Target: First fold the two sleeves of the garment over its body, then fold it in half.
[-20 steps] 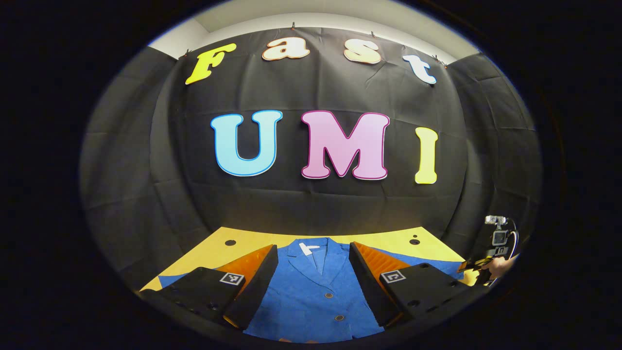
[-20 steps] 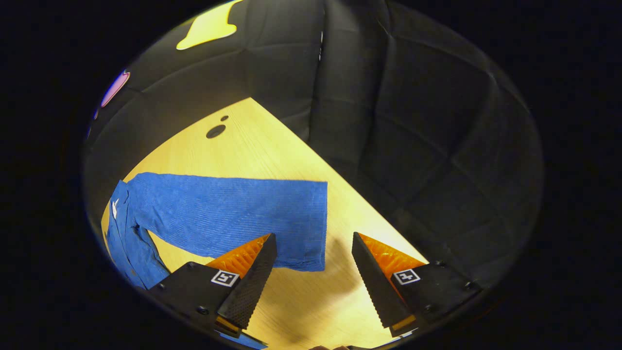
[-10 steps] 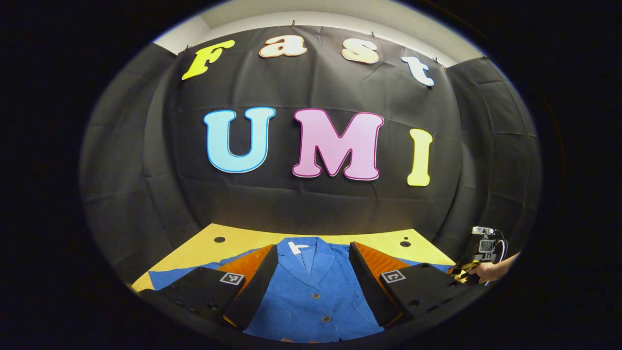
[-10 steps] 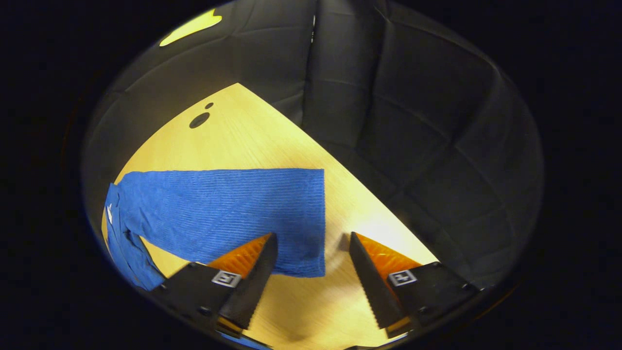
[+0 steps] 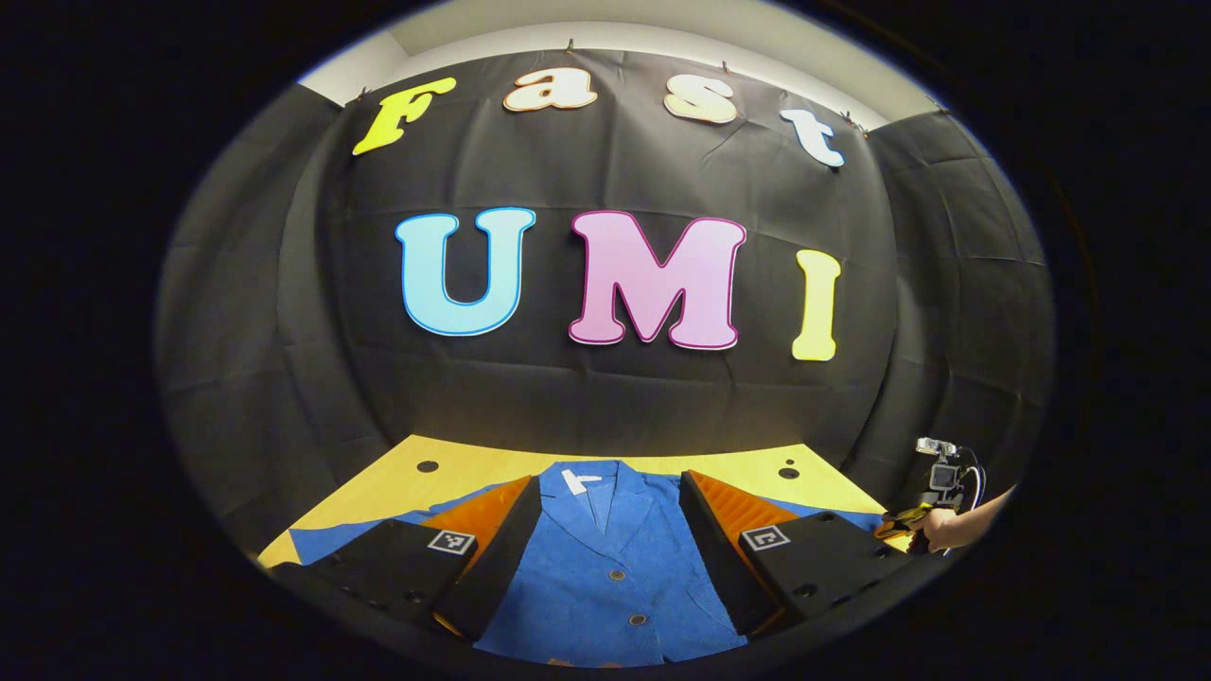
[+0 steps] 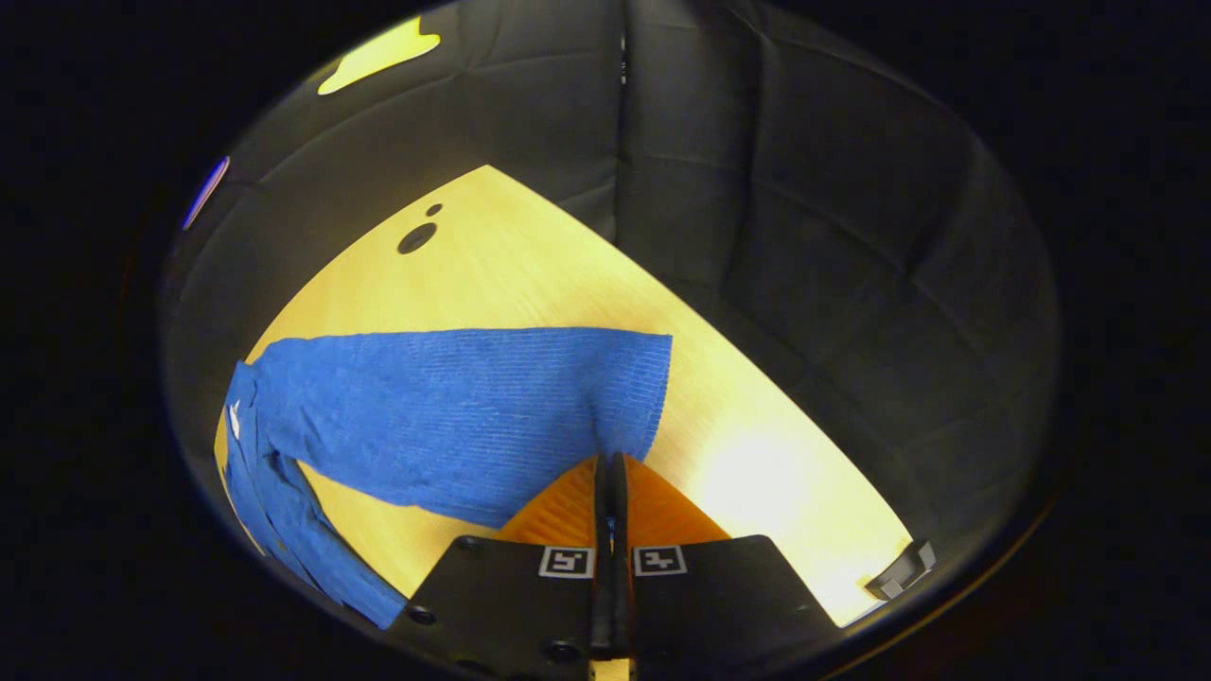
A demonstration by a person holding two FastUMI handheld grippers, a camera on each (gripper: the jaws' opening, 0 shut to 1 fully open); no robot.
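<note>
Now, a blue jacket flat on the counter, one cuff pinched.
Left gripper view: the left claw [image 5: 610,558] stands apart above the jacket [image 5: 605,577] (collar away). Right gripper view: the right claw [image 6: 610,473] is clamped on the sleeve [image 6: 454,407] cuff, on the counter [image 6: 757,454].

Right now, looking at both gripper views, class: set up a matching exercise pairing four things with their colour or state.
Things:
1. jacket
2. table
3. left gripper
4. right gripper

Colour or state:
a. shut on the sleeve end
b. blue
c. open above the jacket's front
d. yellow wood

Pairs: 1-b, 2-d, 3-c, 4-a
</note>
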